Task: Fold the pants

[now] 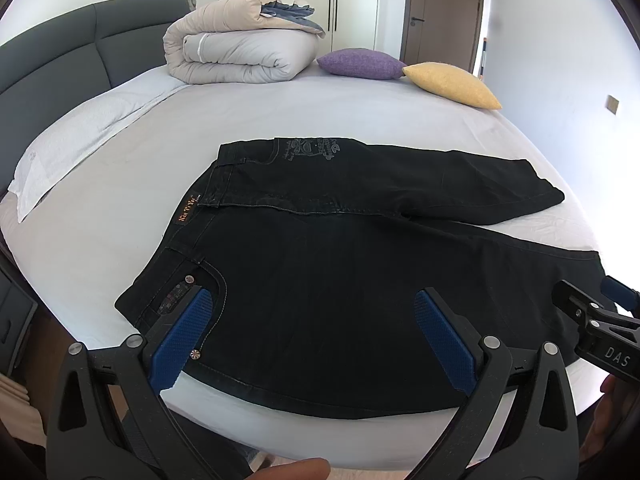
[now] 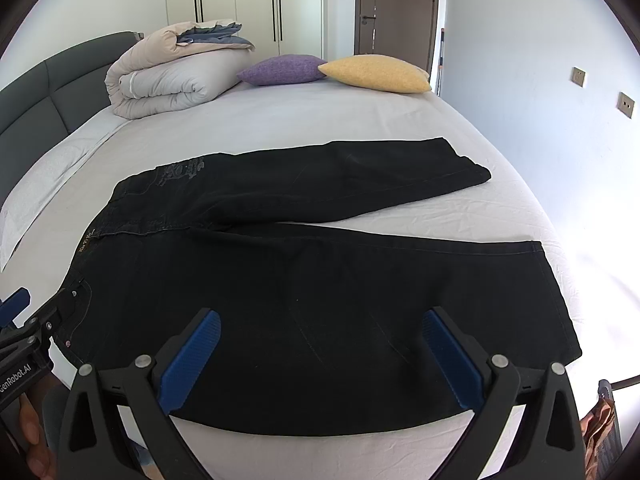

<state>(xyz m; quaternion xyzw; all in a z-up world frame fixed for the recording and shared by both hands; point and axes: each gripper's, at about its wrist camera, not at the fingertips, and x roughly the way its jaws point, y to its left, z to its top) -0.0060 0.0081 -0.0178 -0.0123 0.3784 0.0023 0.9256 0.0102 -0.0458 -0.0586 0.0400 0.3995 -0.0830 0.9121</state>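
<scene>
The black pants (image 1: 320, 280) lay spread flat on the bed (image 1: 120, 184), waistband to the left and the two legs running off to the right, splayed apart in a narrow V. No fold showed anywhere, so by my reading the task had not begun: the legs still had to be laid one over the other, then the length doubled up.

At the left, the left claw (image 1: 312, 336) hung over the near hip and pocket with its jaws wide apart, holding nothing. To the right, the right claw (image 2: 320, 356) hovered over the near leg, likewise spread and empty.

The pants looked like heavy dark denim, with pale stitching along the seams, metal rivets at the pocket, a small tan label on the waistband and grey embroidery on the far pocket. The hems were square and thick. The bed sheet was pale, smooth and lightly creased. Each claw had blue ribbed pads on black rigid arms. Beyond lay a rolled puffy duvet (image 1: 240, 44), a purple cushion (image 1: 360, 64) and a yellow cushion (image 1: 452, 84), both coarse-woven.
</scene>
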